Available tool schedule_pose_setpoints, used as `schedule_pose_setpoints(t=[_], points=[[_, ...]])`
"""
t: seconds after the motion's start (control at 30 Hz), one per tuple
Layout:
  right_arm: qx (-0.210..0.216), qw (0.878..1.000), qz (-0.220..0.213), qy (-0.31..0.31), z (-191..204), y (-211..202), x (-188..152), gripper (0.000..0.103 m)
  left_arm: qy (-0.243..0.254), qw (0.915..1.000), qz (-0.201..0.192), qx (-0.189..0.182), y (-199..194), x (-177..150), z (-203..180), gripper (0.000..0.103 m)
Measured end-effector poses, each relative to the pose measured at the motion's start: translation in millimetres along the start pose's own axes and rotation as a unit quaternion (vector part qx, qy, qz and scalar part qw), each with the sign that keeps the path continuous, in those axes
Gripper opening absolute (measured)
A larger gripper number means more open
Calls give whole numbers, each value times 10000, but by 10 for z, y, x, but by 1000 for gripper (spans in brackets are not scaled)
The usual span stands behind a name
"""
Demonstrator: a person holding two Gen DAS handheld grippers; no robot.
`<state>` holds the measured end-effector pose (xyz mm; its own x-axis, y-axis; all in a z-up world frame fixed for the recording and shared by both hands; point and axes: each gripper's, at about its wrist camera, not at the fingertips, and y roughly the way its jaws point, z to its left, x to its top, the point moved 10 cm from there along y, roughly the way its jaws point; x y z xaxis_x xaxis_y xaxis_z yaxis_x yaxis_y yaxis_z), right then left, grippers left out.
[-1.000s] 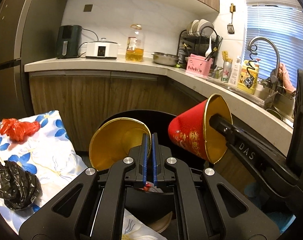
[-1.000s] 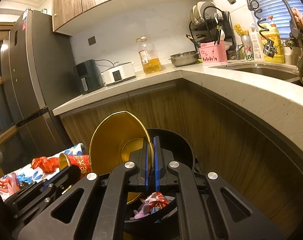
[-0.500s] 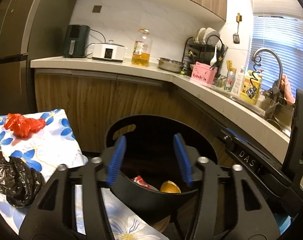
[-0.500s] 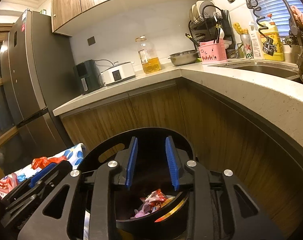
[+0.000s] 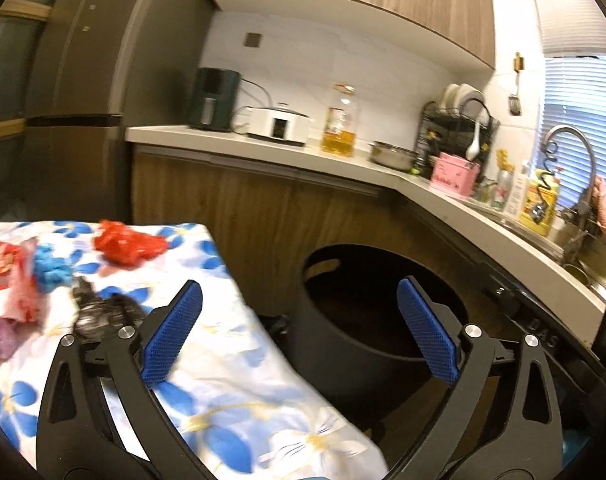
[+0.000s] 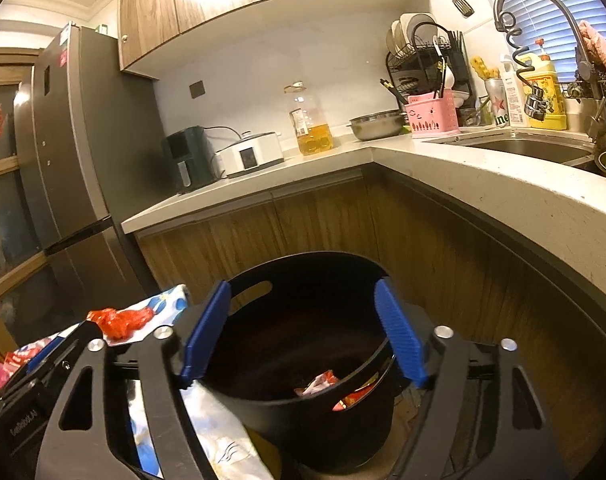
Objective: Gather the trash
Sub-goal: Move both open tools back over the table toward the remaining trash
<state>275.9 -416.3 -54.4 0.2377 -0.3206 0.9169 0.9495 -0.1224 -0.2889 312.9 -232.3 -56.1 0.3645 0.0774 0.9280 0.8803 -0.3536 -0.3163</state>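
A black round trash bin [image 5: 363, 300] stands beside a table with a blue-flowered cloth [image 5: 231, 360]. In the right wrist view the bin [image 6: 303, 360] holds crumpled wrappers [image 6: 323, 384]. On the cloth lie a red crumpled bag [image 5: 129, 242], a black crumpled bag [image 5: 103, 312], a blue scrap [image 5: 51, 272] and a red-white wrapper [image 5: 3, 276]. My left gripper [image 5: 299, 328] is wide open and empty, over the table's edge and the bin. My right gripper [image 6: 303, 328] is wide open and empty above the bin. The red bag also shows in the right wrist view [image 6: 121, 320].
A wood-fronted counter [image 6: 483, 200] wraps around behind and right of the bin, close to it. It carries an oil bottle [image 5: 339, 120], appliances, a dish rack and a sink with tap [image 6: 543, 8]. A grey fridge [image 6: 75, 168] stands at the left.
Both grippers have opened and let go of the gold-lined red paper bowls, which fell into the bin. The left gripper has swung left toward the table.
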Motion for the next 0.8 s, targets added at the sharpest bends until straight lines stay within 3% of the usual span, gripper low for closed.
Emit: schedule_pose_setpoints(t=[0.13,0.4,0.8], points=[[231,9997,-12,65,110,-111,-56,86,-51,9994,-107,311,-196,-3,199,97],[395,9991,-45,-112,415,-320,-192,86,-108,9952,-256,938,-597,-58,651,97],[893,9951,108,-412,1124,-467,-501,86,-405,9813,-340,1849,-1220,-226,1503,97]])
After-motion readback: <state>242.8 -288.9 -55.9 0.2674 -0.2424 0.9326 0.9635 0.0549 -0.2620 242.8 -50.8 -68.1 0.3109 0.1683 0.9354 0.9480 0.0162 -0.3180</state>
